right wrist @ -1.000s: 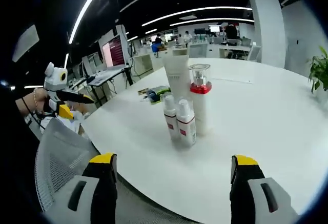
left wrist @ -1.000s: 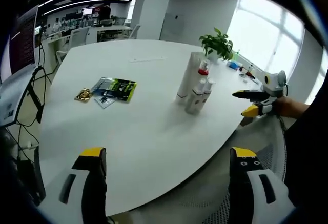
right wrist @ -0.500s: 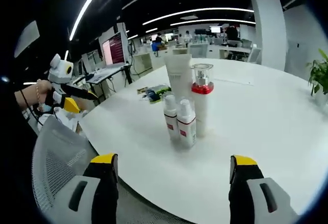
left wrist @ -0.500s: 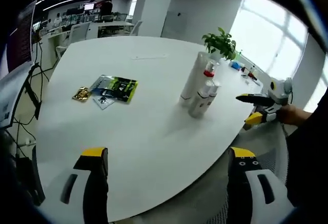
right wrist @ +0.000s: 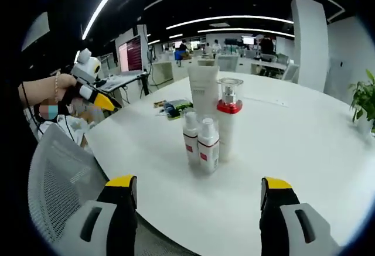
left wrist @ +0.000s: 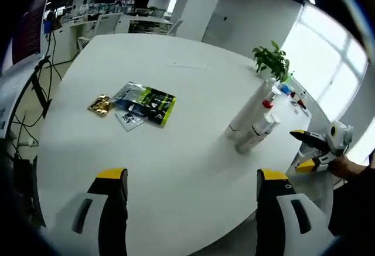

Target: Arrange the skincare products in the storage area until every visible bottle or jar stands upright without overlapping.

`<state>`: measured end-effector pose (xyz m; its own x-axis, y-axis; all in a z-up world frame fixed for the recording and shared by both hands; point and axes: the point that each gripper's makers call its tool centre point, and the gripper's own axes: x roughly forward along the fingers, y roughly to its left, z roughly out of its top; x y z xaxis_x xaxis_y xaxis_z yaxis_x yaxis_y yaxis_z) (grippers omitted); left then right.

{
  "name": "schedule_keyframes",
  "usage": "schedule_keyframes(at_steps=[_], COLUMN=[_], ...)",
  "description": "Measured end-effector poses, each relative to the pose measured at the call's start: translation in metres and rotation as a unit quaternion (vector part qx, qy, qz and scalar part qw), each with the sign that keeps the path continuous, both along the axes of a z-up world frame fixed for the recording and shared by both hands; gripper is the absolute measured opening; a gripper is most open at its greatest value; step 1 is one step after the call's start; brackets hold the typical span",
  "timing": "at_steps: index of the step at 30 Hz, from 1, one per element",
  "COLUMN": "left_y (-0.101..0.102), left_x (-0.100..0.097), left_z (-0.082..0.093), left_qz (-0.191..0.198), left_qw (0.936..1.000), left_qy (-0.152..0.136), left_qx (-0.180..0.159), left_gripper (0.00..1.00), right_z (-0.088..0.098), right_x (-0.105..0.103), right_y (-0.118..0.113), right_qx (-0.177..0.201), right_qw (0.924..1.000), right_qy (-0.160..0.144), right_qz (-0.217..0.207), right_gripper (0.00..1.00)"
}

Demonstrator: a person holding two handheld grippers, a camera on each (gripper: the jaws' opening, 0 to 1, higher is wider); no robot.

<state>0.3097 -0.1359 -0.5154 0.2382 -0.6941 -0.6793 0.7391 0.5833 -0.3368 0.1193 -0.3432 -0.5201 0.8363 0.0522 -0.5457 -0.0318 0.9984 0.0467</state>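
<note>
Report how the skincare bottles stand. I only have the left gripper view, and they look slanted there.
Observer: In the right gripper view all four stand upright: a white tube, a pump bottle with a red collar, and two small bottles.
Operator: Say which are nearest the right gripper.
Observer: The two small bottles stand in front, side by side. The white tube and the pump bottle are behind them.
Operator: Give me the left gripper's position.
Observer: The left gripper is held in a hand off the edge of the table, above a grey mesh chair, well apart from the bottles.
</note>
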Motion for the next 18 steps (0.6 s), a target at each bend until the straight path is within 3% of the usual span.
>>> schedule_keyframes(at_steps=[3, 7, 11, 13, 18], left_y=[-0.008, -0.019, -0.033, -0.04, -0.053], left_x=[0.008, 0.018, 0.034, 0.046, 0.065], left_z=[-0.004, -0.006, -0.01, -0.017, -0.034], left_qz=[0.01, 0.01, 0.02, 0.031, 0.09], left_qw=[0.9999, 0.9998, 0.9994, 0.9986, 0.9927], left_qy=[0.011, 0.015, 0.028, 0.042, 0.08], left_qx=[-0.001, 0.005, 0.002, 0.001, 0.0], left_gripper=[0.85, 0.85, 0.81, 0.79, 0.75], right_z=[-0.001, 0.0, -0.005, -0.011, -0.012], right_x=[0.002, 0.007, 0.009, 0.008, 0.009], right_y=[-0.002, -0.003, -0.004, -0.004, -0.009], right_qx=[-0.014, -0.003, -0.007, -0.03, -0.032], right_qw=[0.9999, 0.9996, 0.9996, 0.9993, 0.999], right_qy=[-0.005, -0.026, -0.025, -0.016, -0.032], right_qz=[0.005, 0.007, 0.008, 0.016, 0.007], right_gripper=[0.91, 0.92, 0.91, 0.87, 0.81])
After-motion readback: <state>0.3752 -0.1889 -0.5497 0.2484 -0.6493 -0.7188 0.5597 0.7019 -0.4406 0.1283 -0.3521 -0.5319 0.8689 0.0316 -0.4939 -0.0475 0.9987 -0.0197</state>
